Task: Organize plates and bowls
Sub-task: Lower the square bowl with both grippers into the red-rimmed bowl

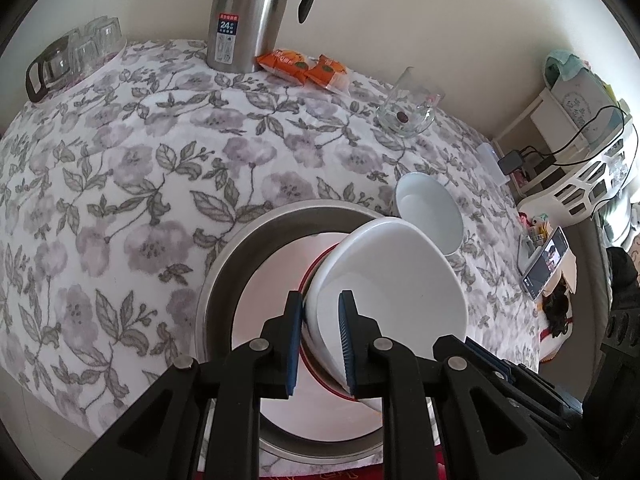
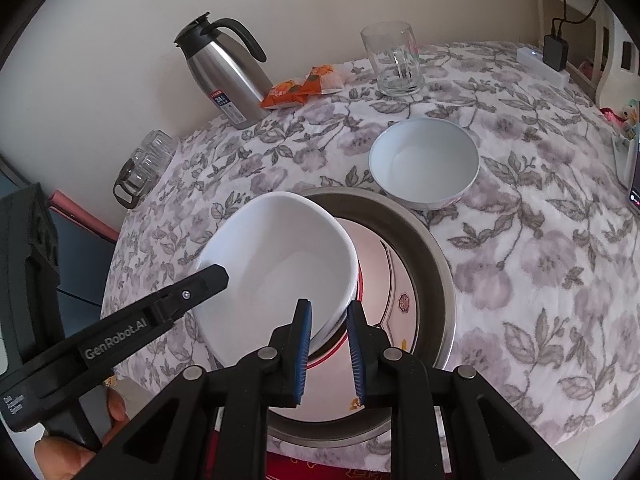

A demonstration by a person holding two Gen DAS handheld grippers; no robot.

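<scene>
A white bowl (image 1: 392,280) (image 2: 280,260) hangs tilted over a round metal pan (image 1: 240,248) (image 2: 432,248) with a red-rimmed plate (image 1: 272,280) (image 2: 400,272) lying in it. My left gripper (image 1: 320,296) is shut on the bowl's near rim, one blue pad inside and one outside. My right gripper (image 2: 329,305) is shut on the opposite side of the rim. In the right wrist view one finger of the left gripper (image 2: 216,276) reaches the bowl's left edge. A second white bowl (image 1: 430,212) (image 2: 424,160) stands upright on the floral cloth just beyond the pan.
At the back stand a steel jug (image 1: 252,20) (image 2: 228,76), orange snack packets (image 1: 304,66) and a glass mug (image 1: 408,104) (image 2: 394,60). Upturned glasses (image 1: 80,52) sit far left. A phone (image 1: 546,264) leans at the table's right edge. A person's hand (image 2: 72,452) holds the left gripper's handle.
</scene>
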